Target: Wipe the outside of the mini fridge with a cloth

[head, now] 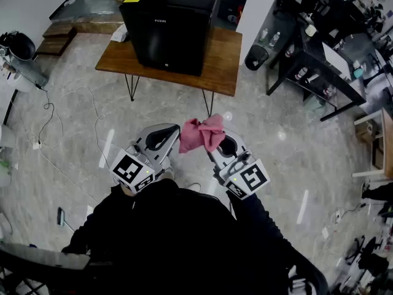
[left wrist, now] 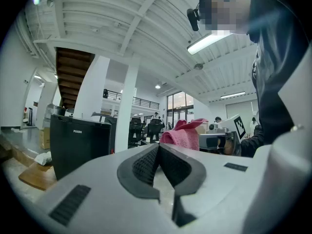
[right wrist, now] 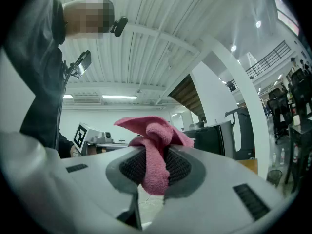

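The black mini fridge [head: 173,23] stands on a low wooden table [head: 222,59] ahead of me; it also shows as a dark box [left wrist: 78,147] in the left gripper view. A pink cloth [head: 202,133] is bunched between the jaws of my right gripper [head: 216,141], which is shut on it; the cloth [right wrist: 155,152] hangs down between the pads. My left gripper [head: 173,131] is held beside it, shut with nothing in it [left wrist: 157,147]. Both grippers are in the air well short of the fridge.
Cables [head: 49,118] trail over the pale marble floor on the left. A black desk [head: 319,60] with clutter stands at the right, and a wooden step [head: 58,37] lies at the far left. White pillars [left wrist: 124,108] and people at desks show in the background.
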Demonstrator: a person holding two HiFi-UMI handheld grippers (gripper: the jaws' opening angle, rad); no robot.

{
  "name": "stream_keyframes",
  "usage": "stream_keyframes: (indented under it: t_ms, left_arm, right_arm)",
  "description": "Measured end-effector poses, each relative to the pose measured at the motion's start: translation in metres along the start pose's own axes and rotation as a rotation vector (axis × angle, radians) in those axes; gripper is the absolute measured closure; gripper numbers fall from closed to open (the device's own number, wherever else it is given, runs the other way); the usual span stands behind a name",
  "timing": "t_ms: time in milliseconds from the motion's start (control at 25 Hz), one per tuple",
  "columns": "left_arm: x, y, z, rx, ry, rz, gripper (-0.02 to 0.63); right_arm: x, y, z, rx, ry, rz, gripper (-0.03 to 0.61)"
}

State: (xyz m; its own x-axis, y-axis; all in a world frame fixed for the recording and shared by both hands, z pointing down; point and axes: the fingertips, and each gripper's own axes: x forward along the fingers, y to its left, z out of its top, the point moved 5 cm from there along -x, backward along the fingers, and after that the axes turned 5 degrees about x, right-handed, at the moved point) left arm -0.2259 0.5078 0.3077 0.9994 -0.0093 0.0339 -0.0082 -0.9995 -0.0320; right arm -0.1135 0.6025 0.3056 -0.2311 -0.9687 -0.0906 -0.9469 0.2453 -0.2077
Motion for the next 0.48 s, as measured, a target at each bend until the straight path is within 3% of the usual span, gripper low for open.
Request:
stream_keyframes:
  t_ms: [240,480]
  left_arm:
    - [0.0,0.005,0.0,0.011,0.01,0.0,0.607]
    - [-0.003,0.046,-0.002,0.011,0.006,0.023,0.607]
  right_arm:
    - [0.007,-0.002,-0.005,0.015,-0.001,-0.001,0.509]
    - [0.044,-0.009,-0.013,0.019,0.011,0.004,0.509]
